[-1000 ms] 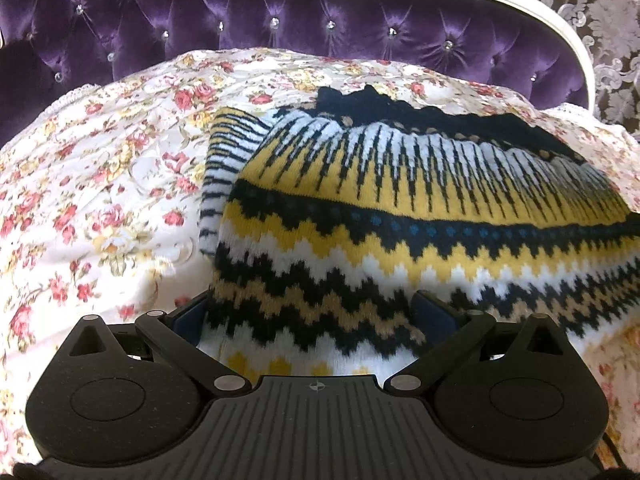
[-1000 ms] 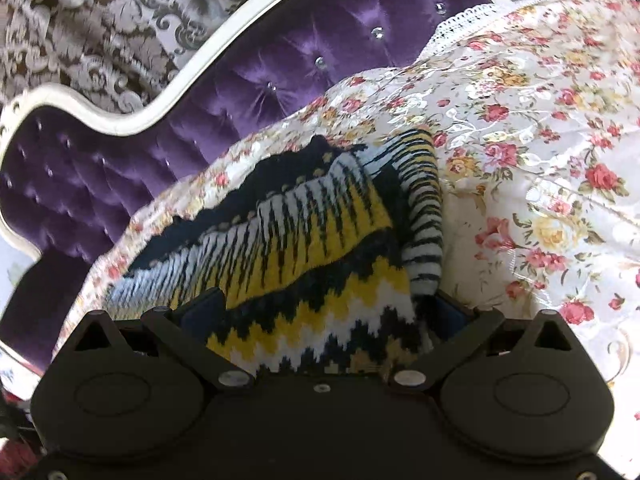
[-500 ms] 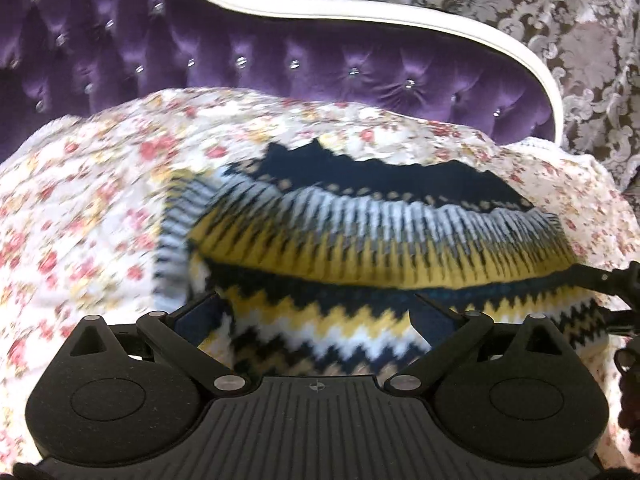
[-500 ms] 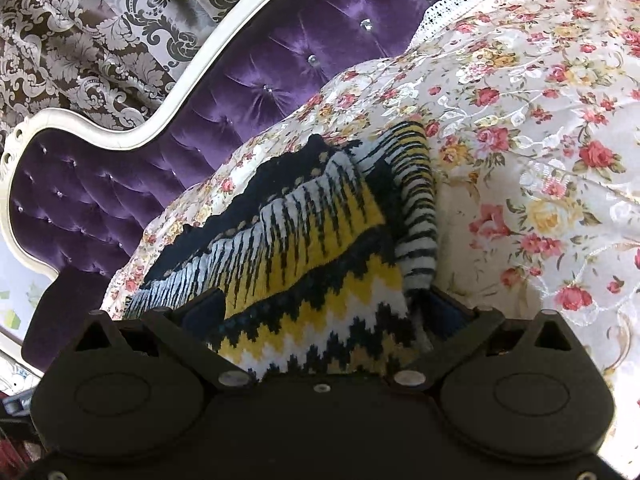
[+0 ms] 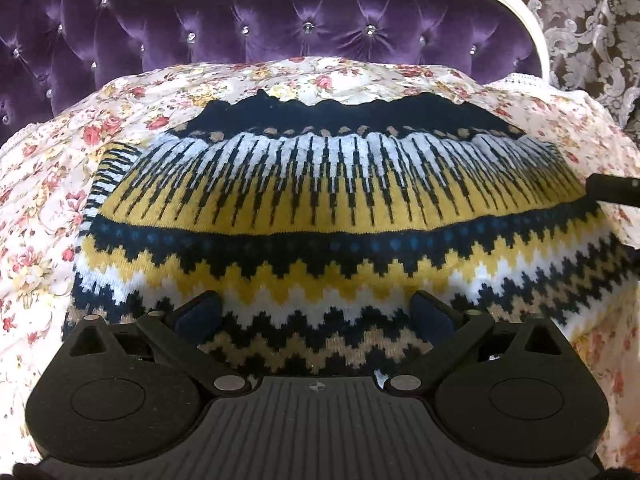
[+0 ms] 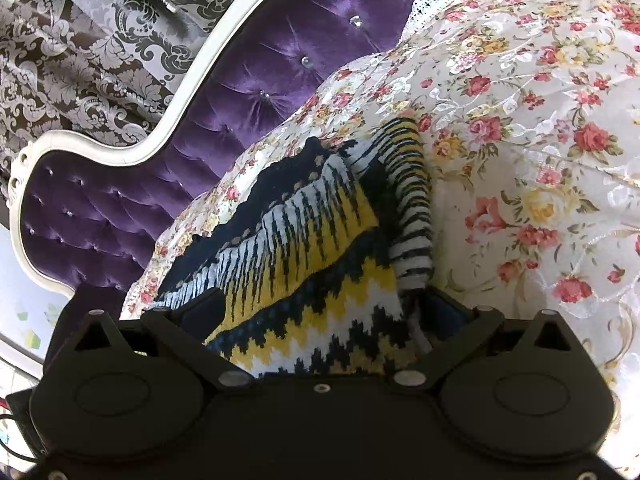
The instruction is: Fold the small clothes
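Note:
A knitted sweater (image 5: 320, 216) with yellow, white and dark blue zigzag bands lies folded on a floral bedspread (image 5: 44, 200). My left gripper (image 5: 318, 312) is open, its blue pads (image 5: 200, 312) spread wide with the sweater's near edge lying between them. My right gripper (image 6: 320, 312) is also open around the sweater (image 6: 304, 240), at its end where a striped sleeve (image 6: 412, 216) is folded under. Part of the right gripper shows at the right edge of the left wrist view (image 5: 616, 188).
A purple tufted headboard (image 5: 304, 24) with a white frame stands behind the bed. Patterned wallpaper (image 6: 80, 40) lies beyond it. Floral bedspread (image 6: 540, 140) stretches to the right of the sweater.
The sweater's near edge has been carried toward the headboard over the last second, and the left gripper has moved closer to the headboard. Both grippers' fingers stay spread throughout.

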`<state>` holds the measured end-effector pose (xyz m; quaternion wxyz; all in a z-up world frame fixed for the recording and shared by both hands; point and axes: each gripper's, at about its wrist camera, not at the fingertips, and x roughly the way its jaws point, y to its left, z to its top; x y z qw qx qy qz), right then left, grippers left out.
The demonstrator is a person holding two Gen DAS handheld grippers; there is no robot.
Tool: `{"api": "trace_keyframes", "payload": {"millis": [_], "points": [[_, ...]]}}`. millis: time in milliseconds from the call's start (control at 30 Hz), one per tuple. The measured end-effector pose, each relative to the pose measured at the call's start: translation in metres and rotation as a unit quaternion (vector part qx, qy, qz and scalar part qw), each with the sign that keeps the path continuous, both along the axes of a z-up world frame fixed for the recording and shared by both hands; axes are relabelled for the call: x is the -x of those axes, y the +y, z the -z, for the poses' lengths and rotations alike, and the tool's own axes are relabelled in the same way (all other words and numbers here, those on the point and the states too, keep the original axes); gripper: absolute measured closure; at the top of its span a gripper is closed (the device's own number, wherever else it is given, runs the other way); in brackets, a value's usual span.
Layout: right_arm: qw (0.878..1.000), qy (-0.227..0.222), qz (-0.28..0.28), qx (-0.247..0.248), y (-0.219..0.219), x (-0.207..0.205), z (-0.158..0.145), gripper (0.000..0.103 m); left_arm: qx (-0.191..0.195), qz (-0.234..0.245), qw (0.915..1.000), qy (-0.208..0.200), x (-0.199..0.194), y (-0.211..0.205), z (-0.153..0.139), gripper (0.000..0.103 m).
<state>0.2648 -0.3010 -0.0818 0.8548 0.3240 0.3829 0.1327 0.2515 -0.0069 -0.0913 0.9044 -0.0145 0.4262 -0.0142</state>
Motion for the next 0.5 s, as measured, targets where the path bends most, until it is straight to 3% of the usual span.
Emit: {"api": "trace_keyframes", "payload": {"millis": [333, 500], "points": [[0.994, -0.006, 0.035, -0.099, -0.019, -0.005, 0.012, 0.0, -0.014, -0.018, 0.9995, -0.024, 0.001, -0.01, 0.005, 0.0], [0.995, -0.023, 0.033, -0.093, -0.013, -0.008, 0.013, 0.0, -0.007, -0.007, 0.9997, -0.024, 0.001, -0.006, 0.004, 0.0]]}}
